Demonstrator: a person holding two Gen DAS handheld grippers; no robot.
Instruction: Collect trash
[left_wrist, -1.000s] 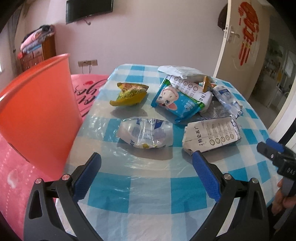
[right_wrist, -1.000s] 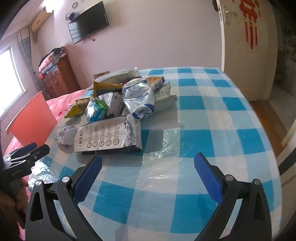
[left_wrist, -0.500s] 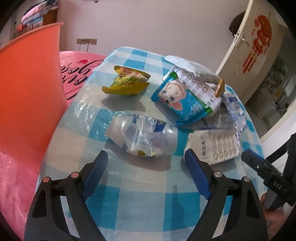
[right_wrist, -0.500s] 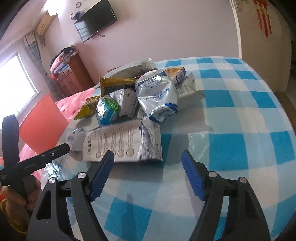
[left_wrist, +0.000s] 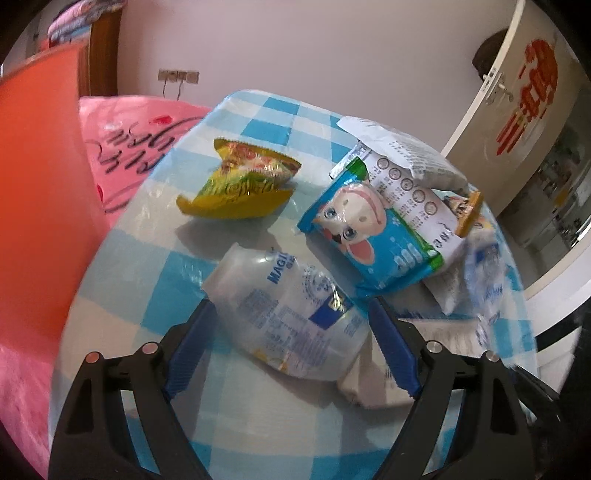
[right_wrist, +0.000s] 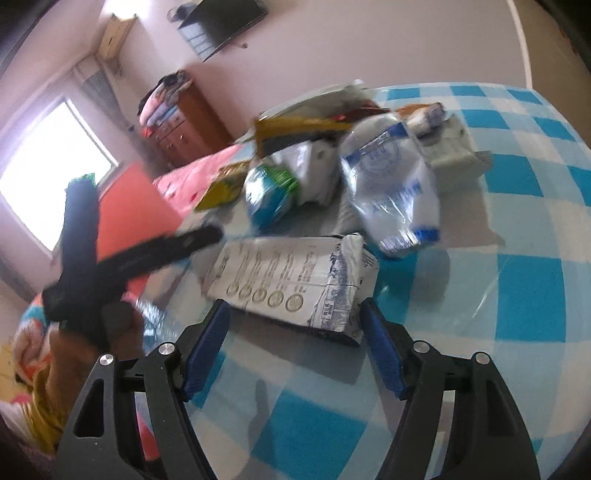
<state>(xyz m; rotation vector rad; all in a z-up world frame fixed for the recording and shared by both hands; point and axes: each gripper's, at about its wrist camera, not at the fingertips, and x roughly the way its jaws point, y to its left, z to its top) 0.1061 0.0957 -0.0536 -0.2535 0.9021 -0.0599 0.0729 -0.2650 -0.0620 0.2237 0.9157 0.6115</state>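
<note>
Angling downward, left gripper (left_wrist: 290, 343) straddling crushed bottle (left_wrist: 291, 314) (jaws apart)

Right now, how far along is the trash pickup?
Barely started: nothing looks collected. In hand: the left gripper straddles the crushed clear bottle; the right gripper, jaws closing, straddles the flattened white carton; neither visibly grips. Left: the yellow wrapper, blue cartoon packet and remaining pile on the checked table.

glossy crinkled plastic bag (left_wrist: 291, 314)
</note>
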